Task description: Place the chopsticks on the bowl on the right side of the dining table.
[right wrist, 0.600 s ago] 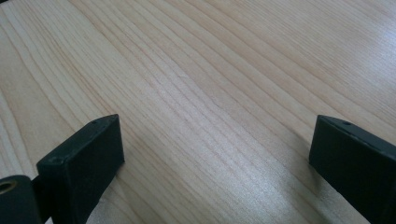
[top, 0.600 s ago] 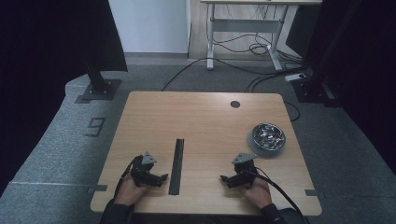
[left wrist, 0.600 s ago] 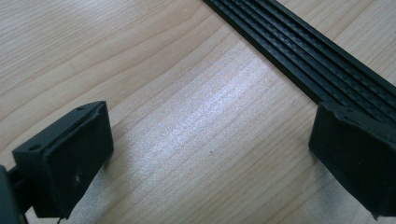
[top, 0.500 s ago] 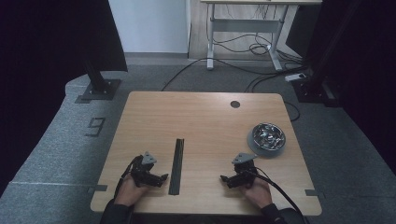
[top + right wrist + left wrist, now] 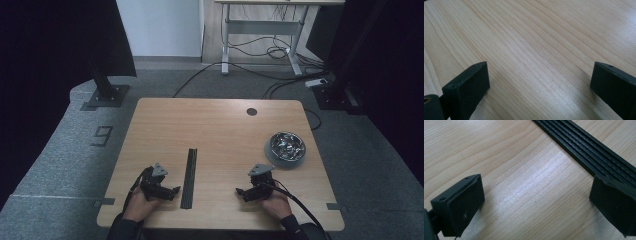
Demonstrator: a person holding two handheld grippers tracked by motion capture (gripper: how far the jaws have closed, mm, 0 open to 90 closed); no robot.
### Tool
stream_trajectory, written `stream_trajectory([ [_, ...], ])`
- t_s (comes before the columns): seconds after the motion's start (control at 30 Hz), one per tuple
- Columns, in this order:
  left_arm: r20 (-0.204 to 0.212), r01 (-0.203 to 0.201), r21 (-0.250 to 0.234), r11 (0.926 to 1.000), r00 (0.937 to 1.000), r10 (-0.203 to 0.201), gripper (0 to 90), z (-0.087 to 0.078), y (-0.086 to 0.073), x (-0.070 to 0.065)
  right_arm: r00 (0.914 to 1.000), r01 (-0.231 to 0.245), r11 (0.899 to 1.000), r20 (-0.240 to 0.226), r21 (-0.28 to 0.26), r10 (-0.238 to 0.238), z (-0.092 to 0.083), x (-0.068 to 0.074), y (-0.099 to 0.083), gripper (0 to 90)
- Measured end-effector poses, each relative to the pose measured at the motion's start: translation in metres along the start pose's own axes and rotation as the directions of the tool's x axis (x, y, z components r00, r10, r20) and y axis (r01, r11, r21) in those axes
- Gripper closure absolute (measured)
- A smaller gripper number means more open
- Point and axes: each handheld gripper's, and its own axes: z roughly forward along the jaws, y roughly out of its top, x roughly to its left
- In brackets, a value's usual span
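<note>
High view, table: your wooden table point(image 5: 215, 130) sits in the middle of the frame, with your forearms coming in at the bottom edge.
High view, left gripper: your left gripper point(image 5: 172, 190) rests low at the lower left of the tabletop, its tips pointing toward the centre of the picture, just beside the strip.
High view, black strip: the black ribbed strip point(image 5: 189, 177) lies flat in the lower middle, running up and down the frame between your two grippers.
High view, right gripper: your right gripper point(image 5: 240, 192) rests at the lower right of the tabletop, well apart from the strip, its cable trailing off toward the bottom right.
High view, bowl: a metal bowl point(image 5: 287, 146) with shiny pieces stands at the right, above your right hand.
Left gripper view: your jaws stand spread wide with bare wood between them; the strip point(image 5: 589, 147) crosses the upper right corner, passing just behind the right-hand jaw.
Right gripper view: your jaws are spread wide, low over plain wood grain point(image 5: 536, 50), pinching nothing.
</note>
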Motion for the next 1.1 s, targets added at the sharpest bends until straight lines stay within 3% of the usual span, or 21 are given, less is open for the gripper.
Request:
stream_trajectory([
  [0.23, 0.0, 0.001, -0.001, 1.0, 1.0, -0.001, 0.0, 0.0, 0.0, 0.0, 0.9996, 0.021, 0.999, -0.021, 0.029, -0.02, -0.003, 0.0, 0.002, 4.5],
  [0.43, 0.001, 0.001, -0.001, 1.0, 1.0, -0.001, 0.0, 0.0, 0.0, 0.0, 0.9984, -0.006, 0.999, -0.055, 0.034, 0.008, -0.005, -0.003, 0.006, 8.4],
  [0.63, 0.001, 0.001, -0.001, 1.0, 1.0, -0.001, 0.0, 0.0, 0.0, 0.0, 0.9978, -0.018, 1.0, -0.063, 0.003, 0.018, -0.006, -0.003, 0.016, 5.6],
  [0.77, 0.0, 0.002, -0.001, 1.0, 1.0, -0.002, 0.0, 0.0, 0.0, 0.0, 0.9978, -0.02, 1.0, -0.063, 0.014, 0.02, -0.003, -0.002, 0.023, 1.9],
  [1.1, 0.0, 0.002, -0.001, 1.0, 1.0, -0.002, 0.0, 0.0, 0.0, -0.001, 0.9972, 0.01, 1.0, -0.074, 0.011, -0.009, 0.009, 0.005, 0.043, 0.0],
])
